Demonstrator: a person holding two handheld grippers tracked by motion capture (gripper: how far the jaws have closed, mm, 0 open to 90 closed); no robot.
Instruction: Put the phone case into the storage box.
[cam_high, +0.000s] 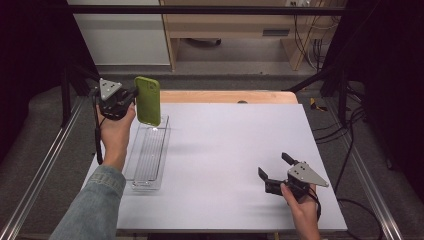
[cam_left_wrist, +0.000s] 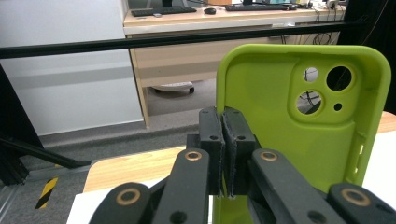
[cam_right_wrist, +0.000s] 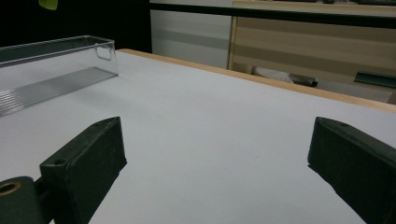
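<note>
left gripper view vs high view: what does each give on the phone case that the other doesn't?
Left gripper view: the inside of the green phone case with its camera cutouts, and the left gripper with jaws pinched on its edge. High view: the case held upright above the far end of the clear tray, and the right gripper open over the white table. Both: the case held in the left gripper.

Matt green rubbery phone case (cam_left_wrist: 280, 135), clear glossy ribbed plastic tray (cam_high: 150, 155), matt white table (cam_high: 235, 150).

Phone case (cam_high: 148, 100) above the far end of the tray (cam_high: 146, 155), left on the table (cam_high: 230, 150).
</note>
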